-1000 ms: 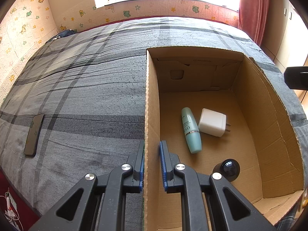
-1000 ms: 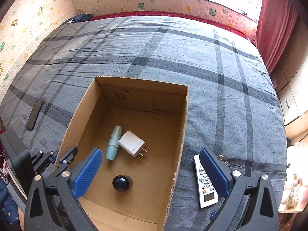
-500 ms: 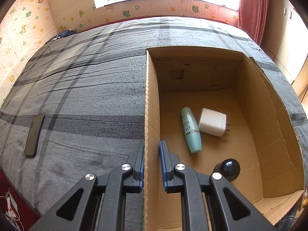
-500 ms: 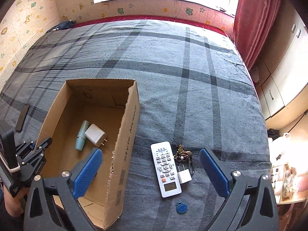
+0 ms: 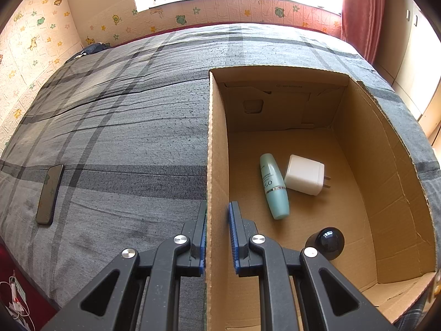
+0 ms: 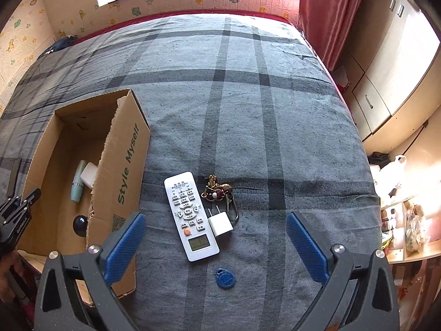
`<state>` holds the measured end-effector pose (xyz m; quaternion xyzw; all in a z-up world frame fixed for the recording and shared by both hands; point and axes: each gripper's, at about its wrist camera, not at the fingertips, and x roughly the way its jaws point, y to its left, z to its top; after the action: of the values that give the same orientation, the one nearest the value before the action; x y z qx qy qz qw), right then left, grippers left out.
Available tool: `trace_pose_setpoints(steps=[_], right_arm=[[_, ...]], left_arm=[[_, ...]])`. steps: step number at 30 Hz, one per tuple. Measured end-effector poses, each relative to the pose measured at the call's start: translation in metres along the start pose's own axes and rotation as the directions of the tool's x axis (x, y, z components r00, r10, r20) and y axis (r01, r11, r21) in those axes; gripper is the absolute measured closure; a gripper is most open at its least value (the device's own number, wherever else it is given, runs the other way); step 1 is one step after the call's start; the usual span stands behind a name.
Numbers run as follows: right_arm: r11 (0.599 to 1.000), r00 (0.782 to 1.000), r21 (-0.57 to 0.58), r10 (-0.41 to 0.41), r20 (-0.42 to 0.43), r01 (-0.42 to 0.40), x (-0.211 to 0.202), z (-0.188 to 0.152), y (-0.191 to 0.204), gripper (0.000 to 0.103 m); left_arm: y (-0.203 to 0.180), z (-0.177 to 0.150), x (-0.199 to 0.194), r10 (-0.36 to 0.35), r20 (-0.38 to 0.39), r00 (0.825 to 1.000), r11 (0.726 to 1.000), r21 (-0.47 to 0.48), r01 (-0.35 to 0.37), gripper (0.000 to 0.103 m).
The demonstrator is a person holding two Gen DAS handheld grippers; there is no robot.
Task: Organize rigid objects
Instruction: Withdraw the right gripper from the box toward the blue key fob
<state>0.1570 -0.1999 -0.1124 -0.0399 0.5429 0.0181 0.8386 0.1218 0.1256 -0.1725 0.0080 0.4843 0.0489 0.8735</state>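
Observation:
My left gripper (image 5: 217, 237) is shut on the left wall of the open cardboard box (image 5: 216, 149), which stands on the bed. Inside lie a teal bottle (image 5: 273, 186), a white charger (image 5: 304, 174) and a black round object (image 5: 326, 241). My right gripper (image 6: 215, 237) is open and empty, above a white remote (image 6: 190, 215), a small white plug (image 6: 220, 224), a bunch of keys (image 6: 219, 191) and a blue key fob (image 6: 225, 278) on the blanket, right of the box (image 6: 121, 171).
A black phone (image 5: 49, 193) lies on the grey plaid blanket (image 5: 124, 127) left of the box. Cupboards (image 6: 386, 82) and a shelf with bags (image 6: 402, 209) stand off the bed's right side. A red curtain (image 6: 319, 13) hangs at the far right.
My right gripper has swung right, from over the box to over the remote, plug and keys. My left gripper has kept its hold on the box wall.

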Motion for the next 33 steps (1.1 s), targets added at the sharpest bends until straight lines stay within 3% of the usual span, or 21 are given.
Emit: trace_pose_setpoints(steps=[13, 33], right_arm=[[0.997, 0.996, 0.079, 0.014, -0.087, -0.007, 0.04, -0.045, -0.024, 0.0], [0.993, 0.991, 0.117, 0.011, -0.133, 0.005, 0.097, -0.094, -0.034, 0.001]], left_arm=[[0.0, 0.0, -0.001, 0.0, 0.001, 1.0, 1.0, -0.002, 0.0, 0.089], [0.0, 0.0, -0.002, 0.002, 0.001, 1.0, 1.0, -0.002, -0.002, 0.089]])
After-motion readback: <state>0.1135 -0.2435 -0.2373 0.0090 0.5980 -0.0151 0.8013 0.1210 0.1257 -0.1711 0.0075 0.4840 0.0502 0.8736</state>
